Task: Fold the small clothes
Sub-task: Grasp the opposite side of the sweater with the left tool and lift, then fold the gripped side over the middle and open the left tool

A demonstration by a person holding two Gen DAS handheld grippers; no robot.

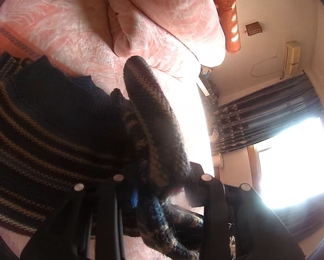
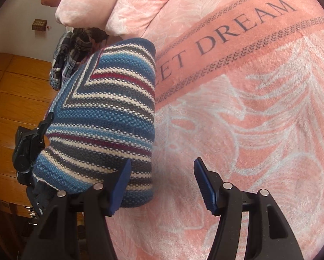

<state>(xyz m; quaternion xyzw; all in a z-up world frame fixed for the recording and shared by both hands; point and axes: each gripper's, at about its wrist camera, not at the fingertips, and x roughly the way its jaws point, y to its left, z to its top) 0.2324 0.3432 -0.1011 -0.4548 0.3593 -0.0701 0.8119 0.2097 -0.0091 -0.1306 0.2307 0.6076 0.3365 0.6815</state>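
A striped knit sweater (image 2: 109, 112) in blue, white, grey and red lies on the pink blanket (image 2: 248, 130), with one edge lifted and folded over. Against the window light it looks dark in the left wrist view, where the flat part of the sweater (image 1: 42, 130) lies left and a raised flap (image 1: 153, 119) runs down between my fingers. My left gripper (image 1: 162, 186) is shut on that flap. It also shows as a black left gripper (image 2: 29, 147) at the sweater's left edge. My right gripper (image 2: 162, 166) is open just right of the sweater, holding nothing, and its left pad (image 2: 120, 186) overlaps the hem.
A folded pink quilt (image 1: 162, 21) and an orange dotted pillow (image 1: 229, 10) lie at the bed's head. Plaid clothes (image 2: 75, 49) sit beyond the sweater. A wooden wardrobe (image 2: 14, 97) stands at one side, and a bright window (image 1: 292, 162) with dark curtains (image 1: 259, 112) at the other.
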